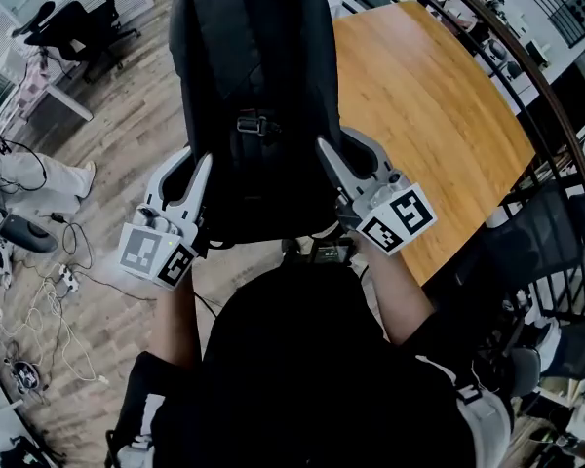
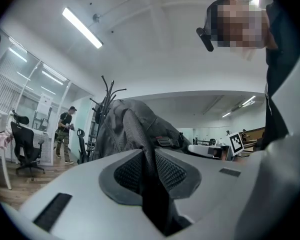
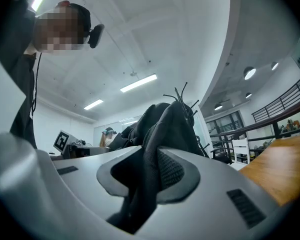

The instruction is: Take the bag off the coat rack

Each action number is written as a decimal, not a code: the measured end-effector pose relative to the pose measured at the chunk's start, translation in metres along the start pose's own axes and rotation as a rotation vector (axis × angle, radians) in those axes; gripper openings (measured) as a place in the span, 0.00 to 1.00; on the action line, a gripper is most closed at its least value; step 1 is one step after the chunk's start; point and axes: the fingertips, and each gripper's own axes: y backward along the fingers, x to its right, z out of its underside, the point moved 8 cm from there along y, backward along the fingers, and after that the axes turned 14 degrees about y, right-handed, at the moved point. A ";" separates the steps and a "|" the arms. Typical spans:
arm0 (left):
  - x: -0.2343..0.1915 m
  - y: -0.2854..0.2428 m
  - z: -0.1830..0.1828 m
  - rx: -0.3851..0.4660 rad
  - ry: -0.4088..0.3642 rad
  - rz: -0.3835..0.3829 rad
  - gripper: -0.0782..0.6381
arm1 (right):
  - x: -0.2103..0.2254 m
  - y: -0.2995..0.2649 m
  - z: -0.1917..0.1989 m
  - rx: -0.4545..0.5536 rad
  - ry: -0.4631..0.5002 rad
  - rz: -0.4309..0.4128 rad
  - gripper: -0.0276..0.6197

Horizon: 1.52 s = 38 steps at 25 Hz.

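As it is held, the bag [image 1: 253, 96] stands upright — lengthwise vertical.

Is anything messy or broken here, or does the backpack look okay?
The backpack looks fine: no rips that I can see, and it sits straight between the left gripper and the right gripper, each pinching its black fabric. The only messy spot is the floor at the left, where loose cables lie tangled.

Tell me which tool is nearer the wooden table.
Right. The right tool grips the backpack on the side facing the wooden table. The left tool grips the opposite side, with the backpack between it and the table.
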 end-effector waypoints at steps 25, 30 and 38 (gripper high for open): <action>0.060 0.142 0.062 -0.067 0.116 -0.002 0.23 | -0.133 0.102 0.017 -0.132 -0.071 0.026 0.20; 0.071 0.146 0.076 -0.082 0.143 -0.019 0.23 | -0.134 0.116 0.023 -0.160 -0.083 0.020 0.20; 0.086 0.138 0.088 -0.105 0.156 -0.084 0.23 | -0.117 0.123 0.032 -0.186 -0.108 -0.034 0.20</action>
